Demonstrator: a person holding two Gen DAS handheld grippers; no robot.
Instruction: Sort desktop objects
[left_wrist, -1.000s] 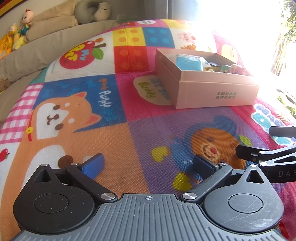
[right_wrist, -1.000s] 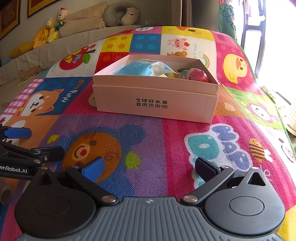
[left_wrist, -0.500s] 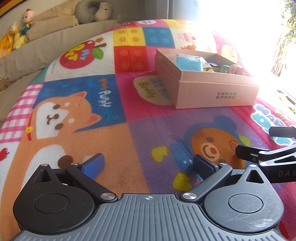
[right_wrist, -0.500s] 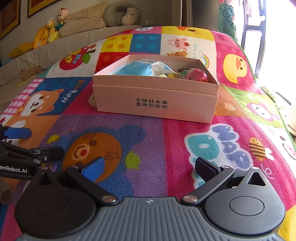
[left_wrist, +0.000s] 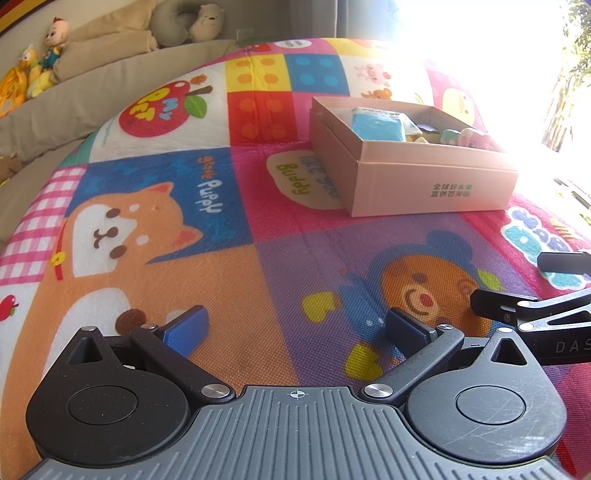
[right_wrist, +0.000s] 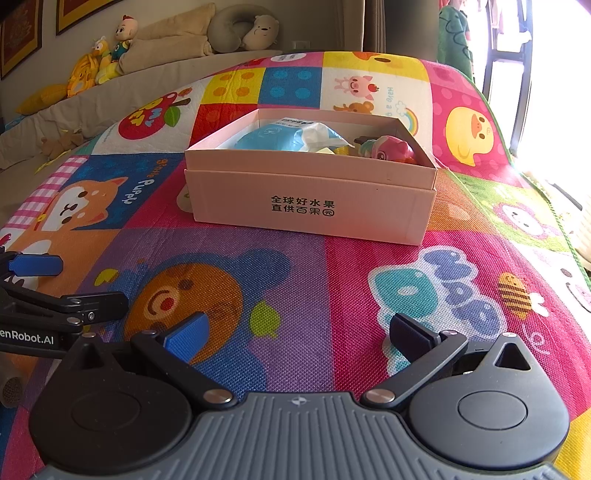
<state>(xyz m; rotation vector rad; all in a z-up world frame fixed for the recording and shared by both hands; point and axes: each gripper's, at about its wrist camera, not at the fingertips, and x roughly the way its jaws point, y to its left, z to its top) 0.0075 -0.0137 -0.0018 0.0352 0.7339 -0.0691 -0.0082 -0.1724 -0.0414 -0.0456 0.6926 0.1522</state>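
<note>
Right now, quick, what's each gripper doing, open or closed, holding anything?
Left gripper: open, holding nothing, above the mat.
Right gripper: open, holding nothing.

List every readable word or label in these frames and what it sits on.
"全球好水果 直供百果园": front of the pink box.
"Puppy": play mat, by the dog.
"Have a g", cut off: mat, by the pig.
"enRobot.AI": left gripper.
"DAS": right gripper.
Blue packet print: too small.

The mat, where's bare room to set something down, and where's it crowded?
Bare mat lies between the pink box and both open grippers, left and right, plus the puppy panel left of it. The box is crowded inside.
</note>
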